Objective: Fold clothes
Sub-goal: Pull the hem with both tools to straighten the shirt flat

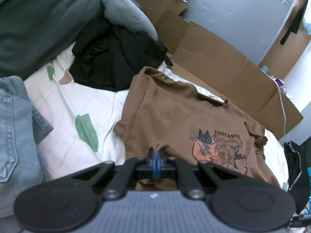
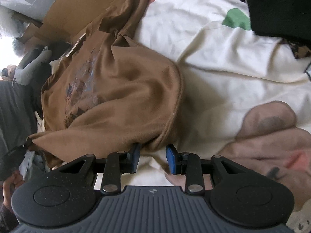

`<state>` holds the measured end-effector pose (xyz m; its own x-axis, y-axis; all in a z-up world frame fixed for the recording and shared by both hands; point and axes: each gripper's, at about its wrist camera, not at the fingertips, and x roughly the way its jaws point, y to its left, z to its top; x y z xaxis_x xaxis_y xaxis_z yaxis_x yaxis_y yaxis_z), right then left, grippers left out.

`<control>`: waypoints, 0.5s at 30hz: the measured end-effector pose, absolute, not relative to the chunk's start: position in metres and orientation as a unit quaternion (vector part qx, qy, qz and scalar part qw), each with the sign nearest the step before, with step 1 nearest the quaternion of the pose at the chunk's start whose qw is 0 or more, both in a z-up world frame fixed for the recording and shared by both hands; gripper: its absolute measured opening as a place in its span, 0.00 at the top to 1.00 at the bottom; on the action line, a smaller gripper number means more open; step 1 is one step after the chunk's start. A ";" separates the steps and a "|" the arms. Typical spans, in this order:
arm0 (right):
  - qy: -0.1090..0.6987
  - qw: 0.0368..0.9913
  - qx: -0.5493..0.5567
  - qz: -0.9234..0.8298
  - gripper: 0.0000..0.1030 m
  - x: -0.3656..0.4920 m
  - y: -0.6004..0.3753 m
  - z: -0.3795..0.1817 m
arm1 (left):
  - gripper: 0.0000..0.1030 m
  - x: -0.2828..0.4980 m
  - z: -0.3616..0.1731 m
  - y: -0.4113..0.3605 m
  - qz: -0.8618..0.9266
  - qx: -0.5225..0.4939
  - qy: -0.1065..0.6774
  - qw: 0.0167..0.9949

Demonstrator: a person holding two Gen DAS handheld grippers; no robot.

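Brown cotton T-shirt with a cat cartoon print [image 1: 175,116] spread on a white bedsheet with green leaf shapes [image 1: 77,104], collar toward flattened brown cardboard [image 1: 223,68]. Left gripper [image 1: 155,151] pressed together, pinching a fold of the shirt's hem between blue pads. Right gripper [image 2: 152,155] spread, blue-padded jaws just at the shirt's rounded hem edge [image 2: 136,97], no cloth pinched. Black garment heap [image 1: 116,58] beyond the shirt, blue denim jeans [image 1: 13,126] at the far left. Bare foot [image 2: 272,136] beside the right gripper.
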<state>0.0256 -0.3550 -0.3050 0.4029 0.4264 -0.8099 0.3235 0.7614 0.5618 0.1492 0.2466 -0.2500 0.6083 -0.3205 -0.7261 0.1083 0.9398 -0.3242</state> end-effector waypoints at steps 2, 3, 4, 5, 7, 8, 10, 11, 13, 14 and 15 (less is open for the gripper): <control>0.545 0.762 0.348 0.029 0.69 0.031 -0.353 -0.309 | 0.98 0.149 -0.252 0.246 -0.120 -0.126 0.425 0.888; 0.546 0.760 0.351 0.027 0.69 0.032 -0.353 -0.312 | 0.98 0.149 -0.254 0.247 -0.119 -0.127 0.426 0.888; 0.547 0.758 0.354 0.025 0.69 0.033 -0.352 -0.315 | 0.98 0.150 -0.256 0.247 -0.117 -0.128 0.427 0.887; 0.548 0.755 0.358 0.023 0.69 0.033 -0.352 -0.318 | 0.98 0.150 -0.259 0.247 -0.114 -0.129 0.430 0.886; 0.551 0.750 0.365 0.018 0.79 0.034 -0.351 -0.323 | 0.98 0.149 -0.263 0.246 -0.110 -0.131 0.433 0.885; 0.550 0.750 0.368 0.018 0.95 0.033 -0.352 -0.323 | 0.98 0.148 -0.264 0.246 -0.109 -0.130 0.434 0.885; 0.545 0.751 0.373 0.021 0.98 0.032 -0.355 -0.320 | 0.98 0.146 -0.263 0.246 -0.110 -0.129 0.434 0.885; 0.543 0.751 0.374 0.025 0.98 0.030 -0.357 -0.317 | 0.98 0.145 -0.262 0.247 -0.111 -0.132 0.434 0.885; 0.545 0.753 0.369 0.027 0.99 0.027 -0.362 -0.307 | 0.98 0.140 -0.260 0.250 -0.110 -0.136 0.436 0.883; 0.544 0.755 0.365 0.028 0.99 0.024 -0.365 -0.302 | 0.98 0.136 -0.259 0.251 -0.109 -0.138 0.438 0.882; 0.542 0.758 0.362 0.030 0.99 0.021 -0.368 -0.295 | 0.98 0.133 -0.258 0.253 -0.108 -0.139 0.440 0.881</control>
